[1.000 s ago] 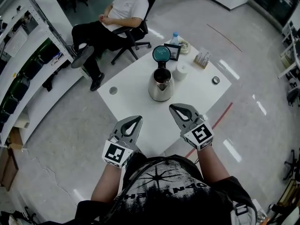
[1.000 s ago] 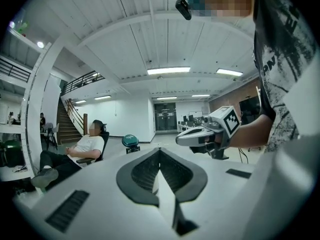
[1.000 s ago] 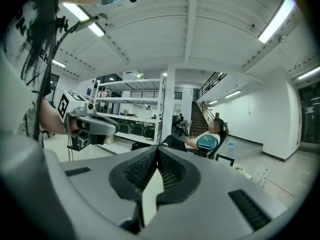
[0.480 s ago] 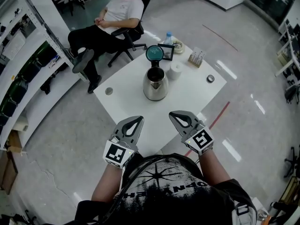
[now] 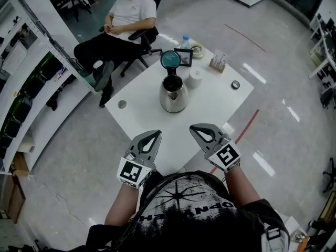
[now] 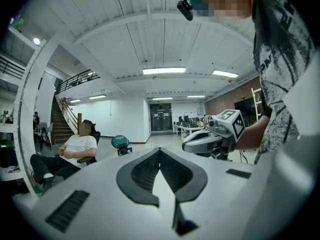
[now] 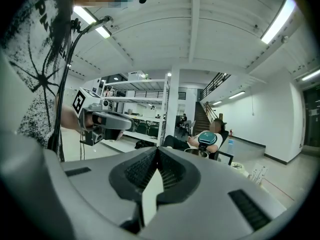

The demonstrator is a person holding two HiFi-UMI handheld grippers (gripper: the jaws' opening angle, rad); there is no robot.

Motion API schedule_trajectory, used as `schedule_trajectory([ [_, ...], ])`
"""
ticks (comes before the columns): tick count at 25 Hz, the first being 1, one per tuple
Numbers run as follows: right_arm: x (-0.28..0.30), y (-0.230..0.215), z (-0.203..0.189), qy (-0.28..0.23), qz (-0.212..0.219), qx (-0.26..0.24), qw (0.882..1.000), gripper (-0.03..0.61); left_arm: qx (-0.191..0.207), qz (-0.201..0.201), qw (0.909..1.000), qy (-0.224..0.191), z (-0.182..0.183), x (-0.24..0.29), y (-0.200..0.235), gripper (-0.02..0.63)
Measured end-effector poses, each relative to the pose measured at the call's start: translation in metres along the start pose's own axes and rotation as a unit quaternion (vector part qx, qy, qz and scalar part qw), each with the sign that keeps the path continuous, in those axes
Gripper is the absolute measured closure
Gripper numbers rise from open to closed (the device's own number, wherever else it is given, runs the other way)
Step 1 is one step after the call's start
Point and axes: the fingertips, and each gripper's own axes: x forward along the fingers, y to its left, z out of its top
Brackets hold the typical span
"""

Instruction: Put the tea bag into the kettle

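Only the head view shows the whole square white desk (image 5: pixel 210 104). The stainless-steel kettle (image 5: pixel 174 93) stands mid-desk, mouth open, with its round teal lid (image 5: pixel 169 60) flipped up at 12 o'clock. The gripper views show the left tongs (image 6: pixel 160 151) and right tongs (image 7: pixel 156 151) clenched, empty.

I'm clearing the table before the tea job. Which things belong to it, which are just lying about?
For the job: kettle, lid open; small box of packets, possibly tea bags; left hand-held gripper and right hand-held gripper, shut, empty.
Lying about: water bottle; white container; small round object; black frame.
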Motion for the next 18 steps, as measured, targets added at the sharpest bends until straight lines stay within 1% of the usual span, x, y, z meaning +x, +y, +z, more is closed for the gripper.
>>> schedule_trajectory([
  [3,0.003,-0.002,0.0,0.001,-0.001,-0.002,1.0,0.568,-0.01,0.003,0.9999,-0.003,0.001,0.001,0.003,0.606],
  [8,0.008,0.0,-0.004,0.004,-0.003,-0.001,1.0,0.568,-0.001,-0.005,1.0,0.006,-0.004,0.001,0.005,0.606],
  [15,0.014,-0.001,-0.001,0.022,0.0,-0.036,0.999,0.568,-0.002,-0.004,1.0,0.006,-0.003,0.002,0.009,0.606],
  [18,0.017,-0.001,-0.004,0.016,-0.002,-0.028,0.999,0.568,-0.007,-0.003,1.0,0.006,-0.005,0.003,0.011,0.606],
])
